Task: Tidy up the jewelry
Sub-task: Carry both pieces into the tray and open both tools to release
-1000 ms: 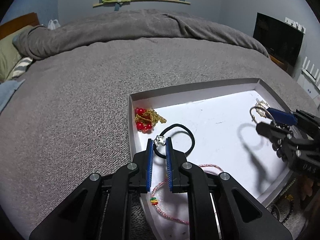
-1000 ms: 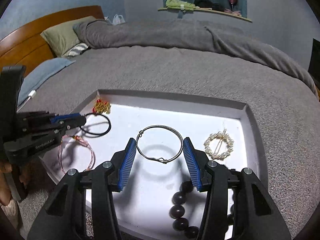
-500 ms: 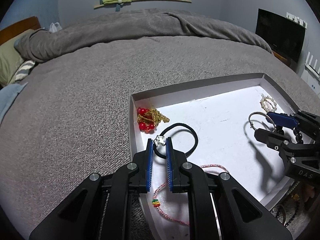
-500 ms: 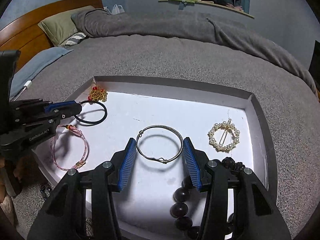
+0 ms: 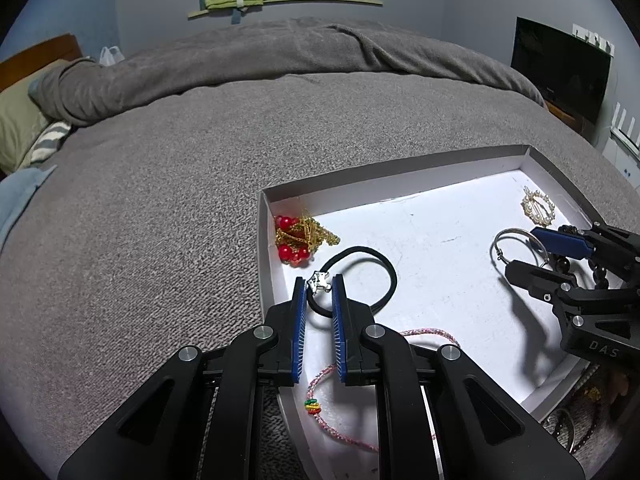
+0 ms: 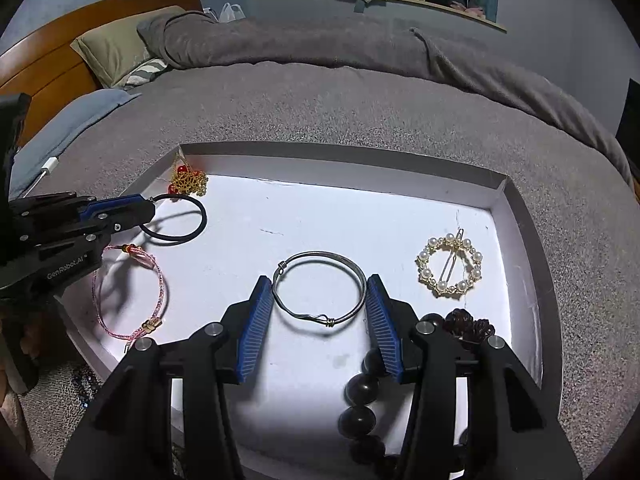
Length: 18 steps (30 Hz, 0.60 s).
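Jewelry is spread inside a shallow white tray that lies on a grey bed cover, and the step in hand seems to be the placing of two pieces at once. The left gripper is closed narrowly on the small silver charm of a black hair tie, whose loop rests on the tray floor near the left wall, just beside a gold chain with red beads in the far left corner. The right gripper clamps a thin silver bangle across its width, the blue pads touching both sides; the bangle hangs a little above the tray floor, near the middle, with its shadow below. Both grippers point downward at a slant toward the tray. A pearl ring clip lies to the right, dark beads are at the near edge, and a pink cord bracelet lies at the left. I judge that the next move calls for lowering the bangle onto free floor between the clip and the hair tie, then opening the jaws gently so that it does not roll or land on the beads.
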Each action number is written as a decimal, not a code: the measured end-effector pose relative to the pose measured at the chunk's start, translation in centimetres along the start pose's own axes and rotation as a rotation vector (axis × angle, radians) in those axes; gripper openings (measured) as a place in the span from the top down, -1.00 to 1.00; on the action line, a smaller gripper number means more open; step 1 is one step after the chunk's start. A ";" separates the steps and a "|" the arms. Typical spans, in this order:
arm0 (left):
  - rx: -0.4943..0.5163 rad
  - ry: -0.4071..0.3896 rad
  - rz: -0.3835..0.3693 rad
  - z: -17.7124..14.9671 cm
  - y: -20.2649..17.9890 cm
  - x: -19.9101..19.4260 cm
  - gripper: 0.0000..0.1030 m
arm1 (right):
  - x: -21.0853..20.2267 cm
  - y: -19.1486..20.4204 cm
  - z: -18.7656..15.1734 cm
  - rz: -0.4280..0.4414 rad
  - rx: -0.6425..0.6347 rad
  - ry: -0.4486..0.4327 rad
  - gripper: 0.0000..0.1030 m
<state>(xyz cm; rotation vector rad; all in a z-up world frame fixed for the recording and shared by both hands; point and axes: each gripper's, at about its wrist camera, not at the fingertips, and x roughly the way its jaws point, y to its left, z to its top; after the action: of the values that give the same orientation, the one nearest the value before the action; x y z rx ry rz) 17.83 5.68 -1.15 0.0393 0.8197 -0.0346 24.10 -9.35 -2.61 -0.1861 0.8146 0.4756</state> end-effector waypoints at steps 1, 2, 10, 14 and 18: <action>0.000 0.000 0.000 0.0 0.0 0.0 0.73 | 0.0 0.0 0.0 0.000 0.000 0.000 0.05; 0.000 0.000 0.000 0.0 0.0 0.0 0.73 | 0.0 0.0 0.0 -0.001 -0.001 0.001 0.05; -0.003 -0.004 -0.006 0.0 0.0 -0.1 0.72 | 0.0 0.0 0.0 -0.003 -0.003 0.001 0.05; -0.007 -0.014 -0.016 0.0 0.2 -0.3 0.71 | -0.2 0.0 0.1 -0.002 0.002 -0.004 0.04; -0.006 -0.024 -0.026 0.0 0.2 -0.5 0.65 | -0.4 -0.1 0.0 0.000 0.003 -0.014 0.03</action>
<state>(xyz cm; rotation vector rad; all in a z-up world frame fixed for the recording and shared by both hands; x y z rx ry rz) 17.49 5.87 -0.81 0.0229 0.7967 -0.0573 23.91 -9.52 -2.31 -0.1793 0.8013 0.4755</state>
